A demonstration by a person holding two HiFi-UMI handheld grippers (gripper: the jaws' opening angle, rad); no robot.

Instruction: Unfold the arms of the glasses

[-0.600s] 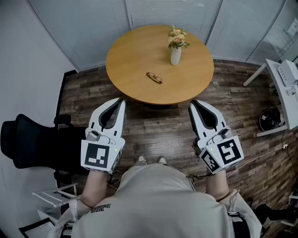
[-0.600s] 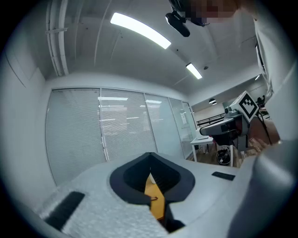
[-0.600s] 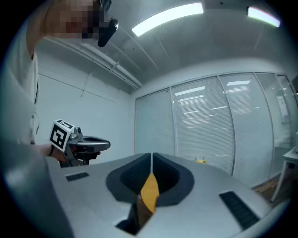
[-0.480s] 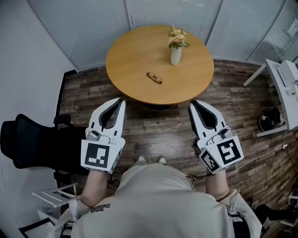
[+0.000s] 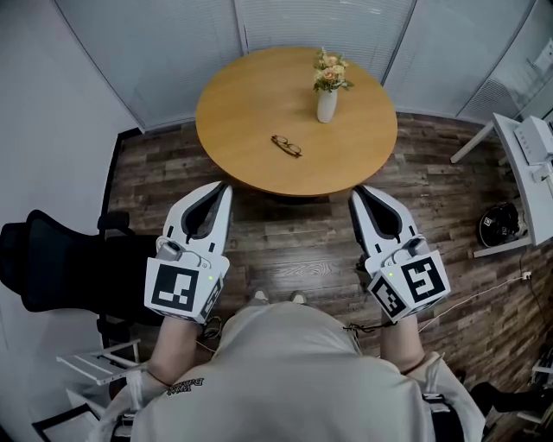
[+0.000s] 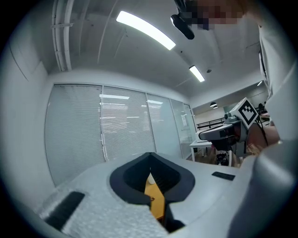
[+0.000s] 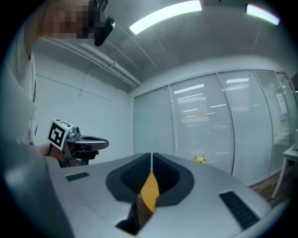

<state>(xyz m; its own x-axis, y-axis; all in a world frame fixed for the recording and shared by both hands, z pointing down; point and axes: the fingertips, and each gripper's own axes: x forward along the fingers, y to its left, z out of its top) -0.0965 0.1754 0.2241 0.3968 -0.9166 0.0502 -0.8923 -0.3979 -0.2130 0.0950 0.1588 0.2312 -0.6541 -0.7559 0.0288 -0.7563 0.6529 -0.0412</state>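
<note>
Head view: the glasses [image 5: 286,144] lie flat on the round wooden bench [image 5: 251,95], toward its near side, too small here to tell how the arms are folded; the left gripper [image 5: 225,186] and right gripper [image 5: 354,192] are held level over the floor [image 5: 294,246], short of the bench edge and well apart from the glasses. The likely trouble is the frame itself; it looks thin and light, so a push from one side could skid it across the smooth top, and a hard pinch could bend an arm. A white vase [image 5: 326,104] of flowers stands near, behind the glasses; a long reach by the right gripper could tip it. Slatted blinds [image 5: 320,22] close off the back of the room, a black chair [image 5: 60,268] sits at the left, and a white desk [image 5: 529,164] at the right.

Left gripper view: the fingers [image 6: 132,179] are pressed together and hold nothing; only a sliver of the bench shows past them; they must part before any grasp, or they will just shove the frame.

Right gripper view: its fingers [image 7: 125,179] are likewise closed and empty, with blinds and ceiling lights [image 7: 165,16] beyond.
</note>
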